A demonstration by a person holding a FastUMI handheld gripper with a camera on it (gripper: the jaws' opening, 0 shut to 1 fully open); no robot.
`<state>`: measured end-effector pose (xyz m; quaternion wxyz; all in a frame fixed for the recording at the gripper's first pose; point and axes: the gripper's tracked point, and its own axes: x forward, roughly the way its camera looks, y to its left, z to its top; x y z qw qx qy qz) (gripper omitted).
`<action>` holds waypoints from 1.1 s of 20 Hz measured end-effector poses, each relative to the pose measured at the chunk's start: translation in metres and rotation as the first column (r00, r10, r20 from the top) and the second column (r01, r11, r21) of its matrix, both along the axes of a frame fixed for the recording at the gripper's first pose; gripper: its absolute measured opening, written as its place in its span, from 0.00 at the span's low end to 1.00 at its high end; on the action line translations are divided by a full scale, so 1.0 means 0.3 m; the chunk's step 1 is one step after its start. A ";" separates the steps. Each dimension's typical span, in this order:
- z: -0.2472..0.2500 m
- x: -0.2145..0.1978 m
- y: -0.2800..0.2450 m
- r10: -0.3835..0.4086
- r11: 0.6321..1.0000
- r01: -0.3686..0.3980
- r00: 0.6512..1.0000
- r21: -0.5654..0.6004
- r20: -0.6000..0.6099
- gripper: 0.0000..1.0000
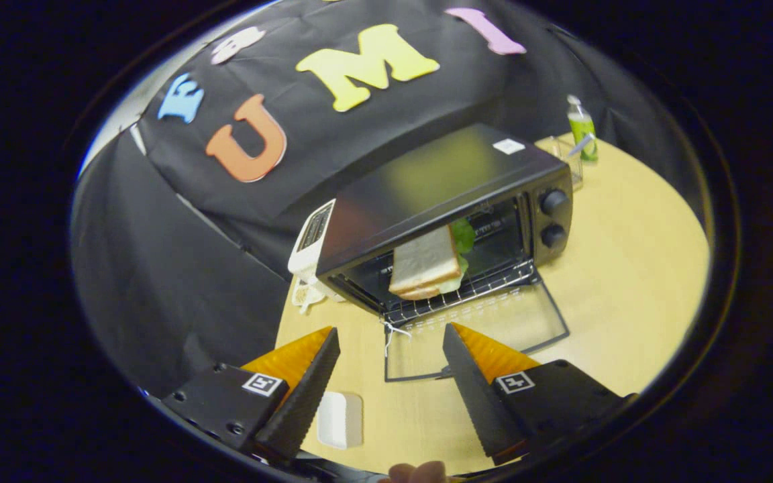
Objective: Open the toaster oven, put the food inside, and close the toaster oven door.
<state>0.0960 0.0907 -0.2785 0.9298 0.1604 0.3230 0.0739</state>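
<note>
I see my gripper [392, 334] with its fingers spread wide and nothing between them, hovering above the table [628, 268]. Just ahead of the tips the oven [440, 194] stands with its glass door [480, 335] dropped flat onto the table. A sandwich [425, 263] with lettuce showing lies on the rack [467, 292] inside. A white toaster [311, 241] sits against the oven's far side, a green bottle [581, 127] beyond it, and a small white dish [340, 419] between my fingers, below them.

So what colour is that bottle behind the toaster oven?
Green with a clear cap, in the gripper view: the bottle stands beyond the toaster oven.
</note>
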 end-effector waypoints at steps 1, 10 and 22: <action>0.018 -0.033 -0.004 0.022 0.999 -0.021 0.999 -0.045 0.027 1.00; -0.141 -0.190 -0.114 0.048 0.963 -0.045 0.999 -0.264 0.007 1.00; -0.601 -0.136 -0.174 -0.038 0.944 -0.014 0.988 -0.329 -0.151 1.00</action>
